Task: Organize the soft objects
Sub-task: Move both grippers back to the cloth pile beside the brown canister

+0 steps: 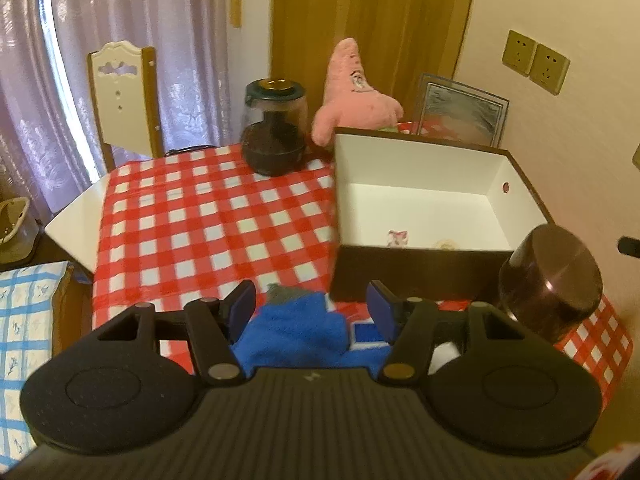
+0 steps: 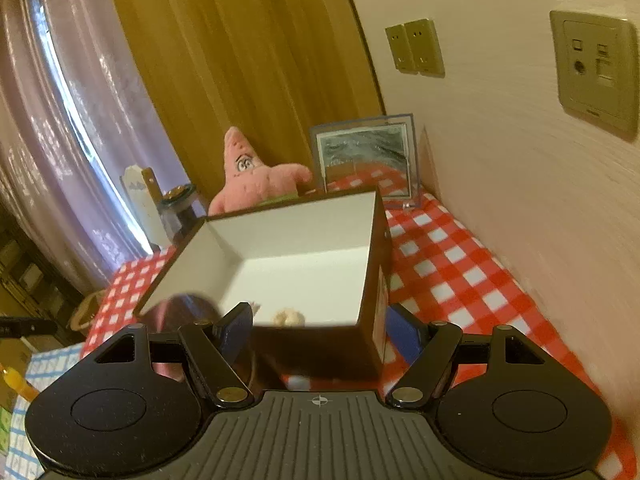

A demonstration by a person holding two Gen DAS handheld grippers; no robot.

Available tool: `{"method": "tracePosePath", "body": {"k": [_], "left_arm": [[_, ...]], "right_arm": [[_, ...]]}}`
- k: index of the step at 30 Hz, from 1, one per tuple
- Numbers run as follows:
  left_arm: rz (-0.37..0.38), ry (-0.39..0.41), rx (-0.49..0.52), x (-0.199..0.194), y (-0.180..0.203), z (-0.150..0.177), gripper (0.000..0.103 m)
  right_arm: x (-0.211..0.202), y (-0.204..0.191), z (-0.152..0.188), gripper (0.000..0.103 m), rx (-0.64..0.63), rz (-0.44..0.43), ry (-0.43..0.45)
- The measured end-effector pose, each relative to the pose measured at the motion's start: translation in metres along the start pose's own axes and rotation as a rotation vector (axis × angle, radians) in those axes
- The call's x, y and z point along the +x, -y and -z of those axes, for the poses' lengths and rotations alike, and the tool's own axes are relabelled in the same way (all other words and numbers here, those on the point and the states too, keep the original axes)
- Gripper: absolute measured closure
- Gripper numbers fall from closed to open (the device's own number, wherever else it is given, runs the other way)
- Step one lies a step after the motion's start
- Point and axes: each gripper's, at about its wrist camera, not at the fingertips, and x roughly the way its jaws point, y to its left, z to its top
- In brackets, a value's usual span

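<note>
The open box (image 1: 420,216) sits on the checked cloth (image 1: 200,220), near the wall. Two small soft things lie inside it by its front wall. A blue towel (image 1: 304,328) lies in front of the box, under the left gripper (image 1: 312,308), whose fingers are apart, gripping nothing. The right gripper (image 2: 320,332) hangs at the box's front edge, fingers apart, empty. Left of the box the cloth is bare. A pink plush star (image 1: 352,92) sits behind the box.

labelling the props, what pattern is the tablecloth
Red and white checks on the tablecloth, clearest in the left wrist view.
</note>
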Motion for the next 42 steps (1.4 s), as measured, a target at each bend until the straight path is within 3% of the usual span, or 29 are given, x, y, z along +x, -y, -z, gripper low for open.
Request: {"method": "tracePosePath", "body": {"k": [9, 14, 23, 27, 42], "left_arm": [[-0.028, -0.015, 0.018, -0.022, -0.035, 0.037, 0.044], [-0.032, -0.025, 0.033, -0.026, -0.045, 0.056, 0.044], [-0.009, -0.057, 0.017, -0.017, -0.061, 0.079, 0.044], [0.001, -0.071, 0.011, -0.013, -0.064, 0.085, 0.044], [0.002, -0.102, -0.006, 0.005, -0.072, 0.095, 0.045]], "right_arm": [[-0.022, -0.055, 0.054, 0.030, -0.036, -0.016, -0.054], [-0.015, -0.097, 0.084, 0.031, -0.096, -0.076, -0.101], [0.033, -0.154, 0.130, 0.051, -0.208, -0.107, -0.187], [0.051, -0.165, 0.139, 0.064, -0.226, -0.106, -0.196], [0.100, -0.180, 0.143, 0.067, -0.332, -0.024, -0.165]]}}
